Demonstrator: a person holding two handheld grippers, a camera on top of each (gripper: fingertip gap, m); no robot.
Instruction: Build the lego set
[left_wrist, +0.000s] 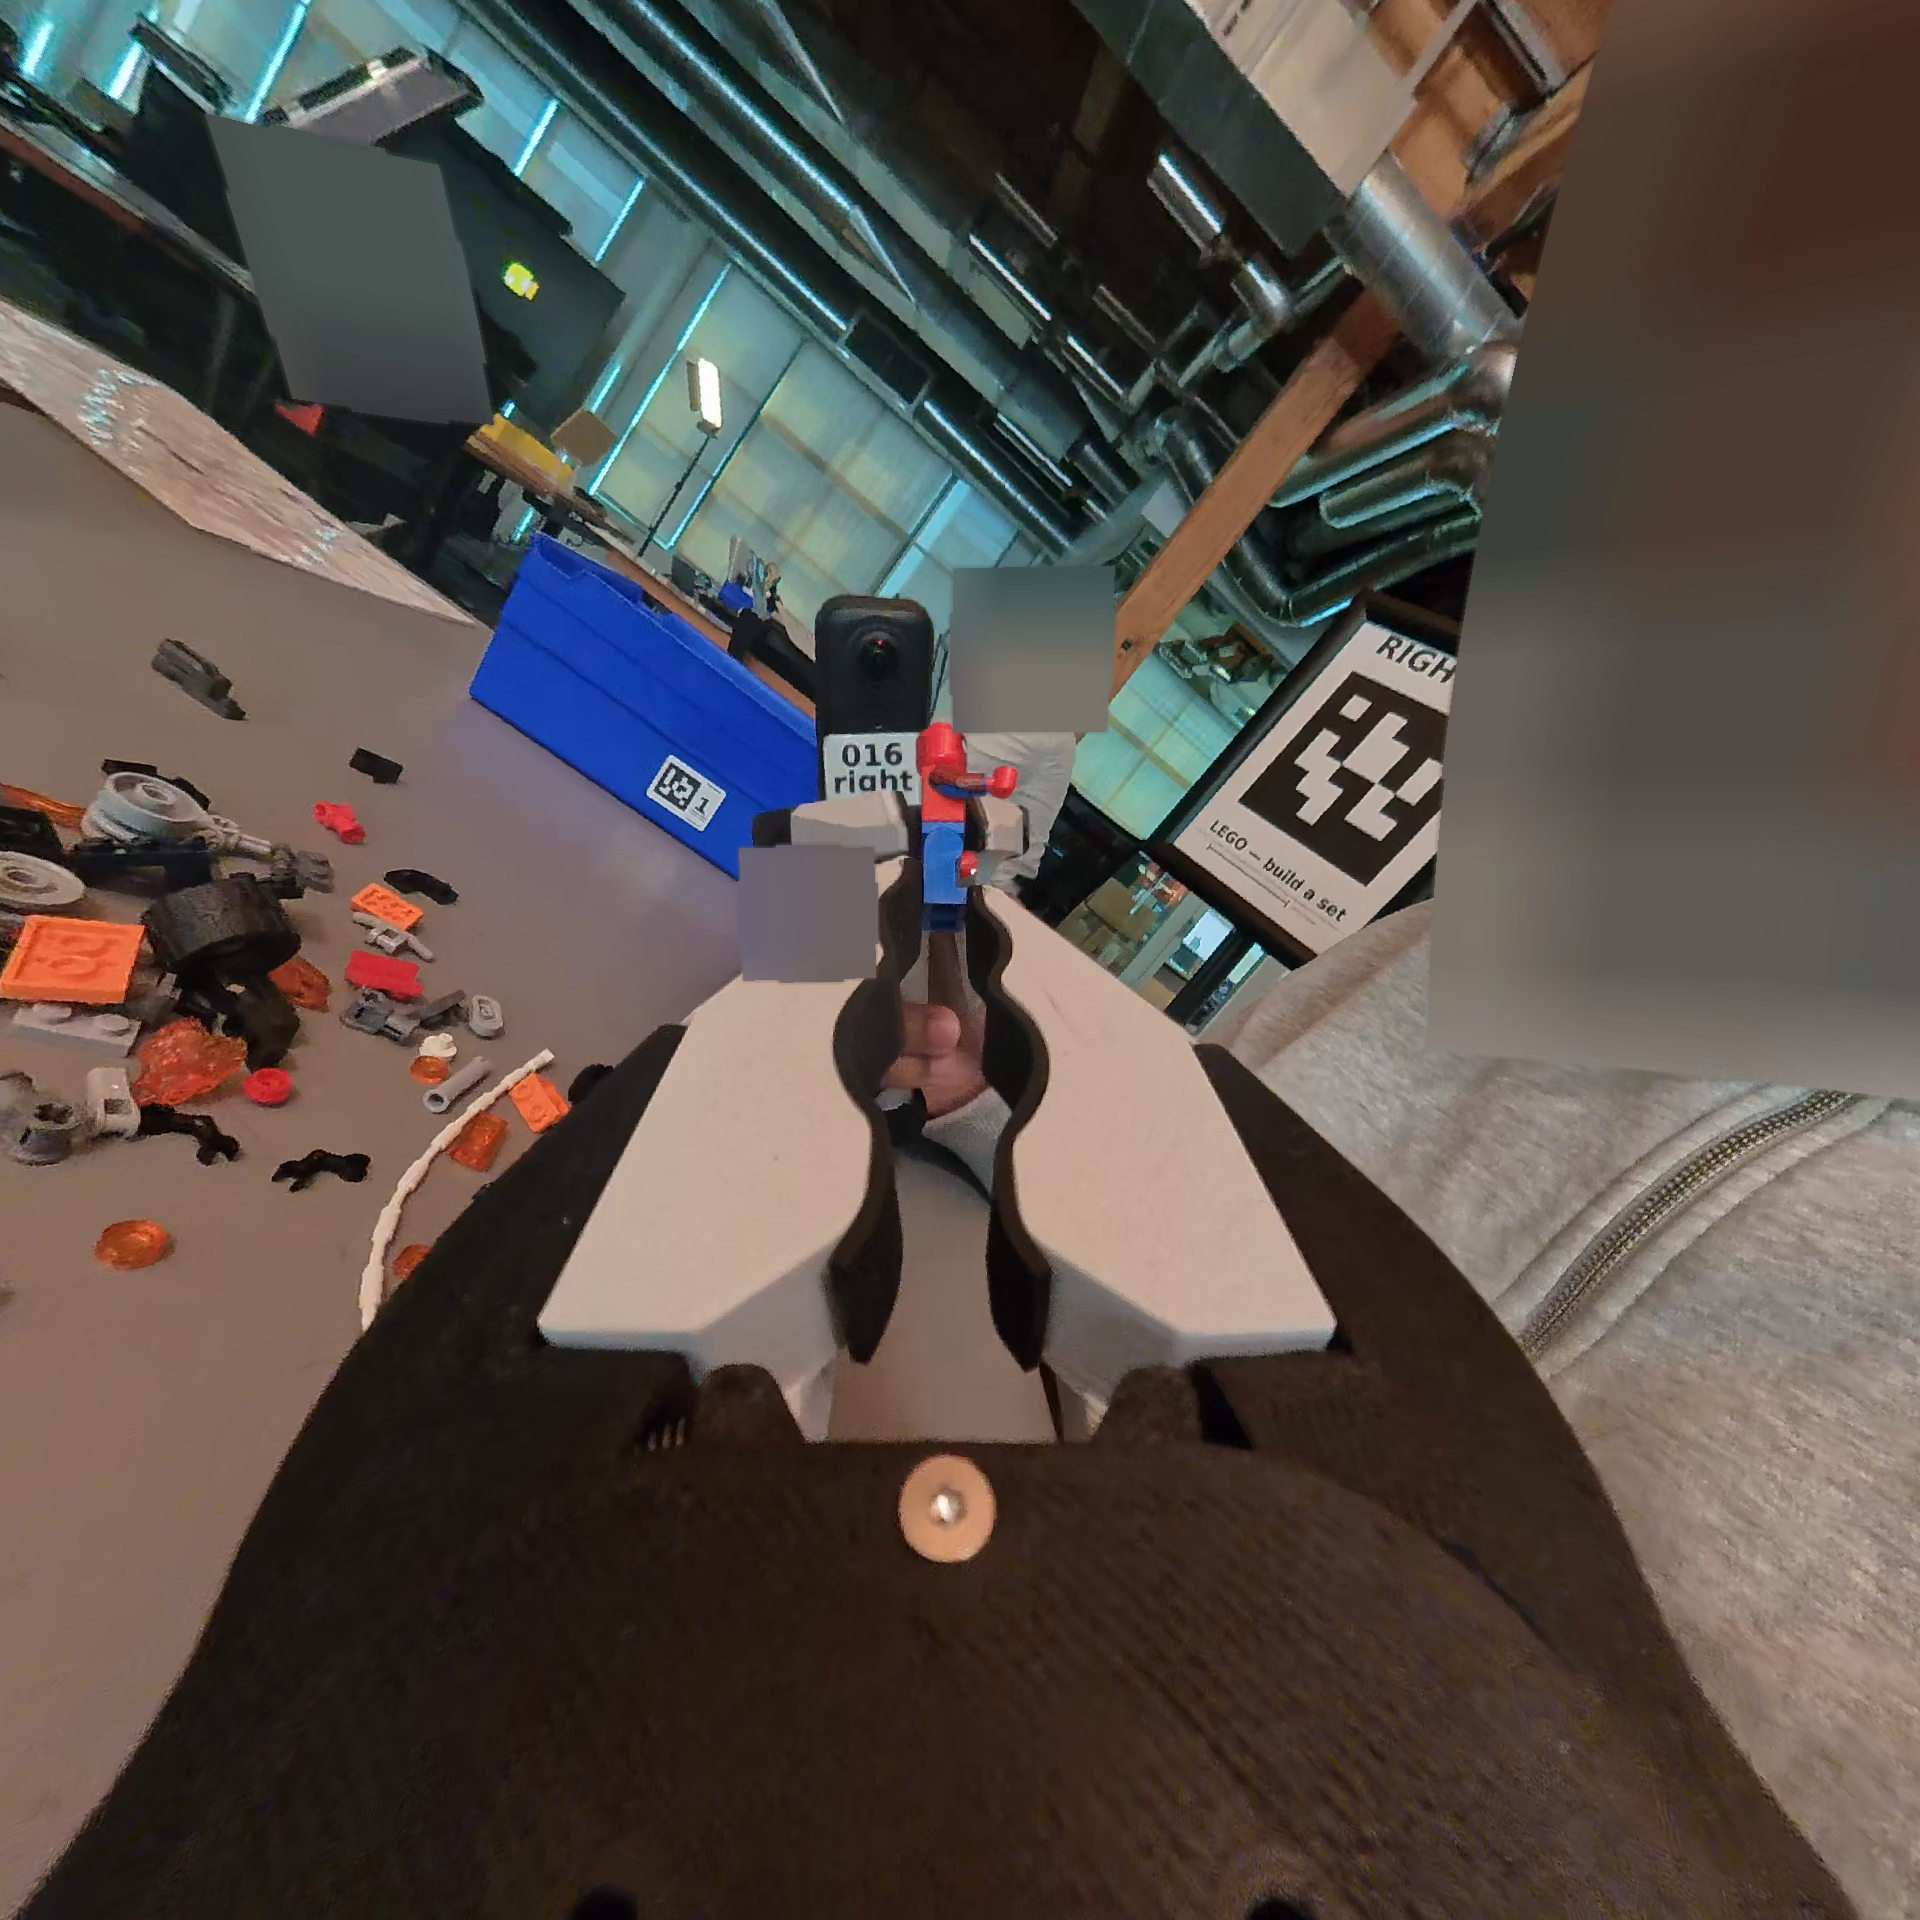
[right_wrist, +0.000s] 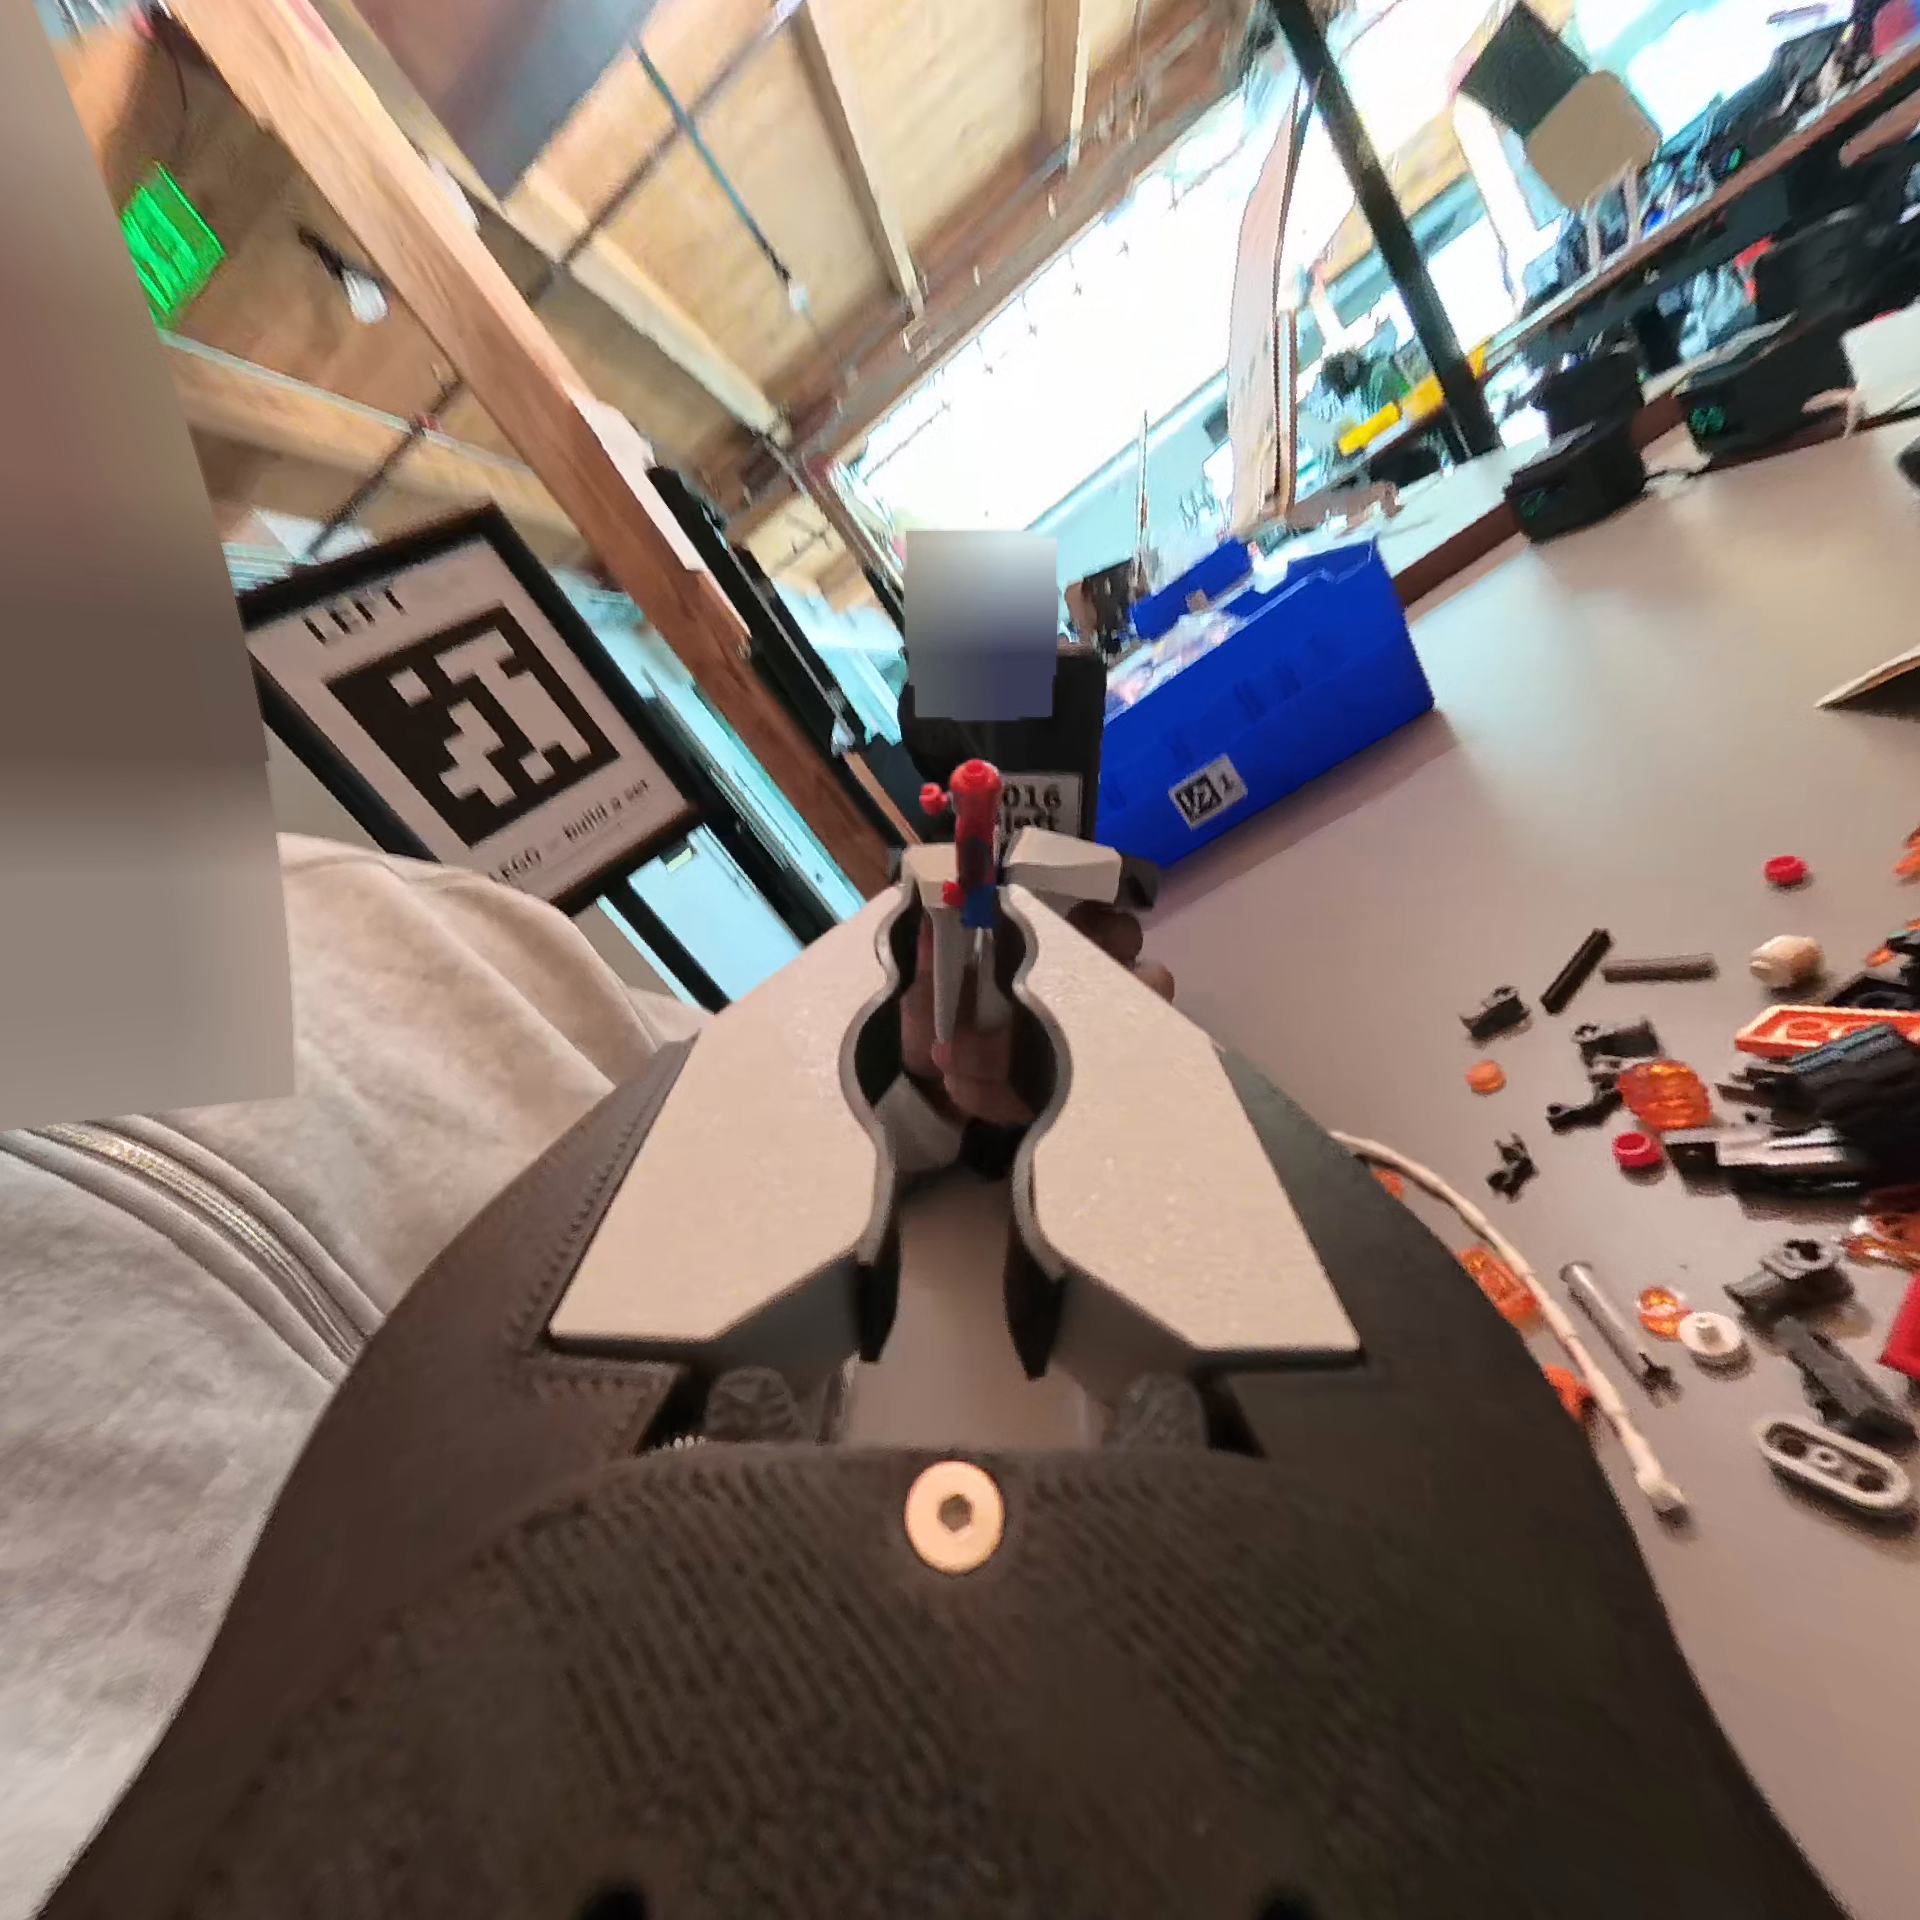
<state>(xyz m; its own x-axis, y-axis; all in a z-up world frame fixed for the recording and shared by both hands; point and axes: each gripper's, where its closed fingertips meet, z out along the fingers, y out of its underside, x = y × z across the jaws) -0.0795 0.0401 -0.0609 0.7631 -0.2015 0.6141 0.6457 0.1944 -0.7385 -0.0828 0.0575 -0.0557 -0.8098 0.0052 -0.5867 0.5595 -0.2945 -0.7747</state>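
A red and blue minifigure (left_wrist: 948, 821) is held upright in the air between my two grippers, which face each other. My left gripper (left_wrist: 940, 914) is shut on its blue legs. My right gripper (right_wrist: 964, 902) is shut on the same minifigure (right_wrist: 974, 831), seen side-on there. In the left wrist view the right gripper's grey fingers (left_wrist: 842, 826) sit at either side of the figure's hips. In the right wrist view the left gripper's fingers (right_wrist: 1070, 868) show just beyond the figure. One red arm sticks out sideways.
A pile of loose black, orange, red and grey pieces (left_wrist: 208, 966) lies on the grey table (left_wrist: 156, 1455); it also shows in the right wrist view (right_wrist: 1766, 1122). A white flexible hose (left_wrist: 436, 1153) lies near it. A blue bin (left_wrist: 623, 707) stands behind. The person's grey hoodie (left_wrist: 1558, 1351) is close. My left and right fingertips are right by each other.
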